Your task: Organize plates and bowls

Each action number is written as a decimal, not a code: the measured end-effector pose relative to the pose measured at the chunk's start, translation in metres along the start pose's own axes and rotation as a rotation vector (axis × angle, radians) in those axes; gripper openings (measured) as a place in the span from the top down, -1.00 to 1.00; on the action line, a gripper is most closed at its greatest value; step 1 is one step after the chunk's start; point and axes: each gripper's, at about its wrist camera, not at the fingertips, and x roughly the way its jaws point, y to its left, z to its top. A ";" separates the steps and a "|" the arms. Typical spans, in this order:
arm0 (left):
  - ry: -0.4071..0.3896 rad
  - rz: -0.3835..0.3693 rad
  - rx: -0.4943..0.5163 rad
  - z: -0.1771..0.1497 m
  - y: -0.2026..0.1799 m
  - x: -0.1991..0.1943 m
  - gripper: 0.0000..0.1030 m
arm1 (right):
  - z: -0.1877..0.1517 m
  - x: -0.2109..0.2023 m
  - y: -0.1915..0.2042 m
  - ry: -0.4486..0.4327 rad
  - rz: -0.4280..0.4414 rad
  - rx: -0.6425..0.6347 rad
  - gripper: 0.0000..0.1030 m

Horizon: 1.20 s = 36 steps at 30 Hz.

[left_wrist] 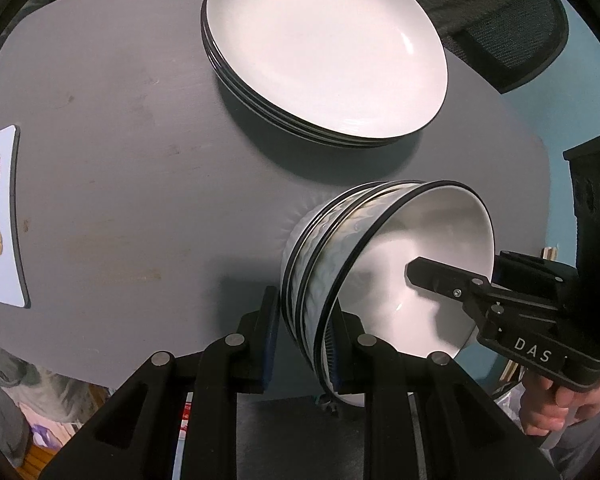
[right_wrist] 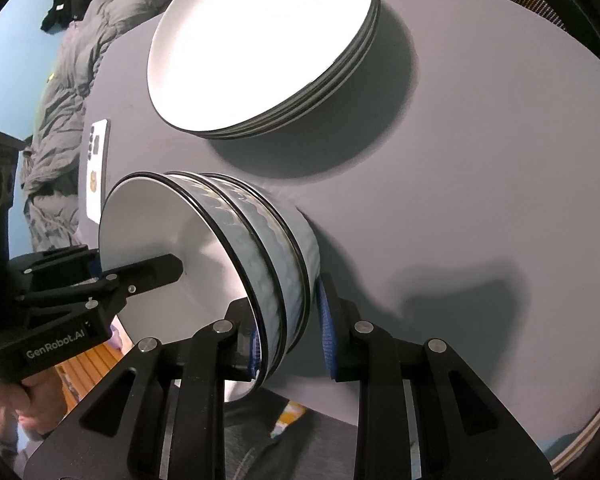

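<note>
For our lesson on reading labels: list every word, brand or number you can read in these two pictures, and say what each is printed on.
"DAS": on the right gripper body, seen in the left wrist view; the lettering may run on out of sight.
"GenRobot.AI": on the left gripper body, seen in the right wrist view.
Phone: only golden stickers on its back, no readable text.
Plates and bowls: no text.

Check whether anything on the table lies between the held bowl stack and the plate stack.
Nothing visible does. The bowl stack is clamped on opposite rims by the left gripper and right gripper; bare table separates it from the plate stack.
</note>
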 end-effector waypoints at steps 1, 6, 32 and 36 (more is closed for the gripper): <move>0.001 -0.001 0.003 0.004 -0.007 0.005 0.60 | -0.001 0.000 0.001 -0.003 -0.004 0.001 0.52; 0.000 0.012 0.011 0.008 -0.015 0.011 0.60 | -0.002 0.000 -0.003 -0.019 0.012 0.031 0.53; -0.012 -0.011 -0.006 0.003 0.005 0.004 0.60 | -0.005 0.001 0.004 -0.027 -0.029 0.074 0.63; -0.011 0.011 0.008 0.003 -0.001 0.003 0.61 | -0.004 0.001 0.001 -0.022 -0.013 0.097 0.63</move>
